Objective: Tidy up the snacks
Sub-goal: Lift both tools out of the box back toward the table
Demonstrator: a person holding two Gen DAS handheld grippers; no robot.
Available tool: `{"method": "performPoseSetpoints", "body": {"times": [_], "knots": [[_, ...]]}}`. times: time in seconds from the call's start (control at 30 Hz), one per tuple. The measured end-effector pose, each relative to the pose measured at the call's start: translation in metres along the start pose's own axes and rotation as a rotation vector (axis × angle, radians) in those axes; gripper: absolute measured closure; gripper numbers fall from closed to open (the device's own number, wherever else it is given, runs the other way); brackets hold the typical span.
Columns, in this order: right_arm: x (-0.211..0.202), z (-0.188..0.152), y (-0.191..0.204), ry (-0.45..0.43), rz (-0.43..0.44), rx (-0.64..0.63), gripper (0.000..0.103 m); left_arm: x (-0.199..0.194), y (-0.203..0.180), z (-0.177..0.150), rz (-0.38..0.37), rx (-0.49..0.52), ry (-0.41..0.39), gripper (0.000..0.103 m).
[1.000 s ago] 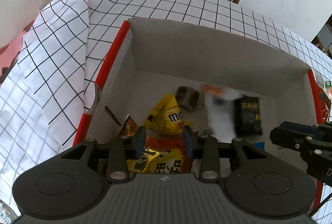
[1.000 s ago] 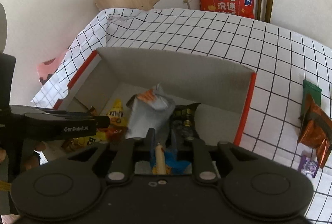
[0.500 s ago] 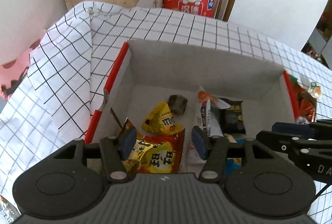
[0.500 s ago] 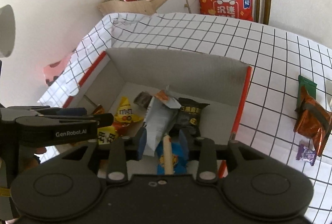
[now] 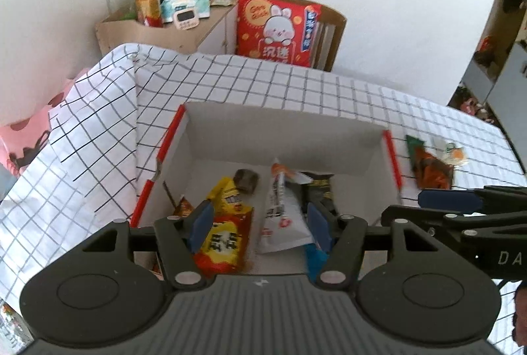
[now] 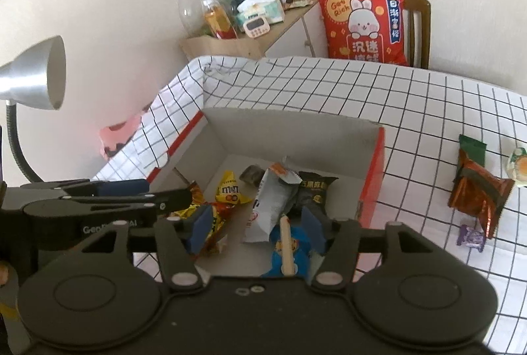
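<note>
So both tools are parked above the box (image 6: 372, 177) with nothing held. The left tool (image 5: 258, 223) is spread wide and empty, and the same goes for the right tool (image 6: 257, 223), whose pads are well apart over the pile.

Most of the snacks are already gathered inside the box: a yellow M&M's bag (image 6: 230, 188), a red-and-yellow packet (image 5: 224, 243), a white pouch (image 6: 270, 203) leaned up against a black packet (image 6: 313, 190), a small dark brown piece (image 5: 246, 180) near the back wall, and a blue packet (image 6: 290, 253) with a pale stick across it at the near edge. The pouch looks dropped in, not laid flat, which is probably why it's propped at an angle.

A few things are left out on the checked bench (image 6: 428, 98) to the right of the box: an orange-brown wrapper (image 6: 481, 190) overlapping a green one (image 6: 472, 150), a little purple candy (image 6: 472, 236), and an orange-and-white item (image 6: 518, 164) at the edge. The right tool is likely kept open because those would be fetched next; the orange-brown wrapper seems the easiest grab.
</note>
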State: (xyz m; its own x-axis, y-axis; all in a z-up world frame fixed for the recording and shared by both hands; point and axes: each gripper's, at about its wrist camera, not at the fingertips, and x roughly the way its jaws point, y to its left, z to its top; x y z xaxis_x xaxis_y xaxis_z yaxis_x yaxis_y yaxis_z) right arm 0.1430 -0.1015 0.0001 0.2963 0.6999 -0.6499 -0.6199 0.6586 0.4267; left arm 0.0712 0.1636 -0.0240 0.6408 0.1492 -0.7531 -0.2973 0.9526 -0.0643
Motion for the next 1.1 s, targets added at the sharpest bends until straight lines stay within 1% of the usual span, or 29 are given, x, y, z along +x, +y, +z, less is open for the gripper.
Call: {"method": "performPoseSetpoints", "body": {"times": [0.13,0.2,0.23,0.27,0.47,0.53,0.63,0.7,0.73,0.8,0.9,1.07,1.1], "knots": [[-0.019,-0.005,-0.004,-0.032,0.005,0.002,0.038,-0.014,-0.012,-0.002,-0.017,0.008,-0.026,0.041],[-0.029,-0.009,-0.006,-0.049,0.004,-0.001,0.033,-0.02,-0.017,-0.004,-0.027,0.014,-0.04,0.039],[-0.035,-0.011,-0.007,-0.061,0.005,-0.004,0.032,-0.023,-0.02,-0.005,-0.032,0.016,-0.047,0.036],[-0.039,-0.012,-0.008,-0.07,0.007,-0.007,0.03,-0.026,-0.023,-0.006,-0.037,0.016,-0.056,0.035],[-0.071,-0.023,-0.023,-0.128,0.001,-0.011,0.02,-0.04,-0.05,-0.011,-0.071,0.042,-0.087,0.034],[-0.082,-0.028,-0.029,-0.149,-0.013,-0.014,0.016,-0.043,-0.061,-0.013,-0.087,0.051,-0.094,0.029],[-0.098,-0.035,-0.039,-0.174,-0.023,-0.015,0.011,-0.045,-0.079,-0.017,-0.111,0.065,-0.098,0.028],[-0.106,-0.04,-0.047,-0.178,-0.035,-0.01,0.005,-0.044,-0.092,-0.019,-0.125,0.074,-0.095,0.027],[-0.11,-0.042,-0.052,-0.179,-0.042,-0.008,0.003,-0.044,-0.097,-0.021,-0.134,0.079,-0.093,0.024],[-0.116,-0.046,-0.062,-0.176,-0.056,-0.002,0.002,-0.042,-0.109,-0.023,-0.142,0.088,-0.093,0.022],[-0.123,-0.053,-0.078,-0.172,-0.081,0.013,0.0,-0.036,-0.127,-0.025,-0.16,0.097,-0.085,0.021],[-0.134,-0.061,-0.106,-0.178,-0.13,0.01,0.0,-0.024,-0.153,-0.025,-0.189,0.087,-0.071,0.01],[-0.136,-0.062,-0.112,-0.182,-0.143,0.009,0.0,-0.02,-0.159,-0.025,-0.192,0.085,-0.067,0.006]]}}
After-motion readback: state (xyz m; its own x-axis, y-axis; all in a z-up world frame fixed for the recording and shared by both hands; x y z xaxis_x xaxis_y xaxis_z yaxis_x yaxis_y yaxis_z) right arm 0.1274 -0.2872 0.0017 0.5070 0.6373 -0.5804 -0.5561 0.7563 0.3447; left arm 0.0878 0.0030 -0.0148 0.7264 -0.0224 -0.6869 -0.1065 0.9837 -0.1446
